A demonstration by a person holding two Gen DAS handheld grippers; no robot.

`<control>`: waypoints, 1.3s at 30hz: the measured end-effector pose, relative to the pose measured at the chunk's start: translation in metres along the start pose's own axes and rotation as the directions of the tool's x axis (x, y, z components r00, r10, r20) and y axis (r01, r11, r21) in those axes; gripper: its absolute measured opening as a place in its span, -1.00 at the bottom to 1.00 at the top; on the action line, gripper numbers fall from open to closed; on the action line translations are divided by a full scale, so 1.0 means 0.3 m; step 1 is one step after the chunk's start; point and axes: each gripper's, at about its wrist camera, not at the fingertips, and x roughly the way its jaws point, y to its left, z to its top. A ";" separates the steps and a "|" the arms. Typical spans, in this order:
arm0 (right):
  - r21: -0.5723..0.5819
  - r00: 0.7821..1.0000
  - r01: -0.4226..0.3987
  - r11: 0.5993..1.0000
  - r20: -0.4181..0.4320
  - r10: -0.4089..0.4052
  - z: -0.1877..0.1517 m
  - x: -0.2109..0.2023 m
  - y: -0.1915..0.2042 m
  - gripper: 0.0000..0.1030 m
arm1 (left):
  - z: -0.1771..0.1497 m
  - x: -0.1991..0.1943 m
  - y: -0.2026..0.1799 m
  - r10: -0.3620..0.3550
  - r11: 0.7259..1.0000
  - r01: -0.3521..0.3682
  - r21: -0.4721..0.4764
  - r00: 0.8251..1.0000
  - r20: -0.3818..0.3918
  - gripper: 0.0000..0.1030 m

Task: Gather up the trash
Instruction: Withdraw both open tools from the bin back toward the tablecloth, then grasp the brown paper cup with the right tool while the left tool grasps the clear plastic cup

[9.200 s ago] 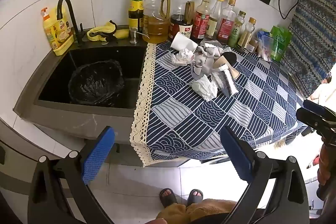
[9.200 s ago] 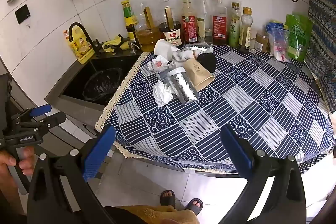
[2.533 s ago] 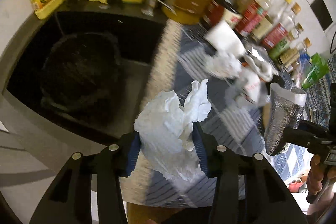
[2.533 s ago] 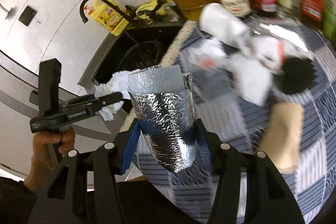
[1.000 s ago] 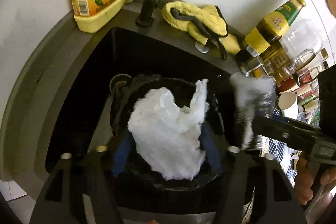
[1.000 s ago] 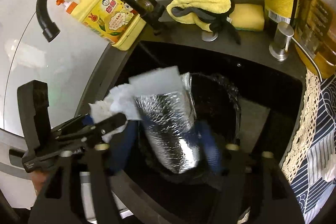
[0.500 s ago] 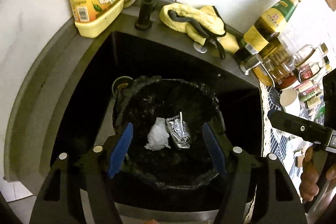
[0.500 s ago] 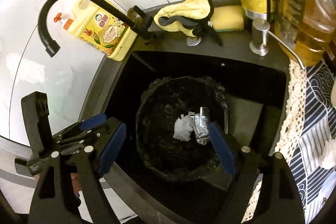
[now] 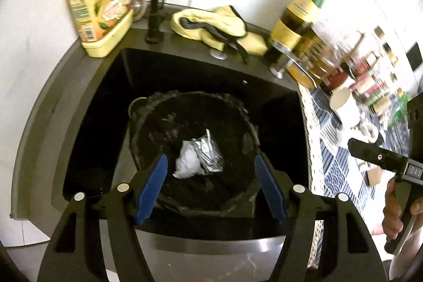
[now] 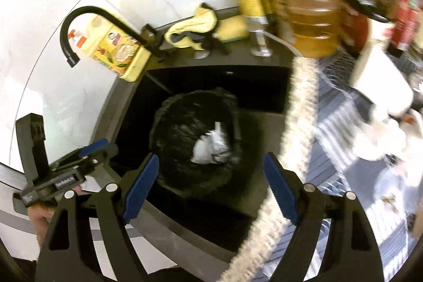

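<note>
With both grippers (image 9: 211,186) (image 10: 211,186) spread and empty, I reckon the paper cup (image 9: 345,106) is light, crushable—I'd pinch its rim gently.

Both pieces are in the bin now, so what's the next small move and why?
Probably swing the right gripper over to the white cup on the cloth. Both grippers are open and empty, the tissue and foil lie in the bin, and more trash sits on the table.
</note>
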 end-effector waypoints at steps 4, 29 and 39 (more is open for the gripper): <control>0.004 0.996 0.082 0.997 0.037 -0.082 -0.049 -0.104 -0.073 0.57 | -0.016 0.014 -0.062 -0.027 0.999 0.027 0.024 1.000 -0.014 0.30; 0.030 0.967 0.239 0.971 0.081 -0.240 -0.222 -0.612 -0.818 0.78 | -0.108 0.039 -0.884 -0.025 0.987 0.021 0.157 0.999 0.027 0.78; 0.055 0.985 0.161 0.985 -0.070 -0.157 -0.278 -0.473 -0.995 0.78 | -0.187 0.055 -1.079 0.019 0.985 -0.021 0.170 1.000 0.011 0.79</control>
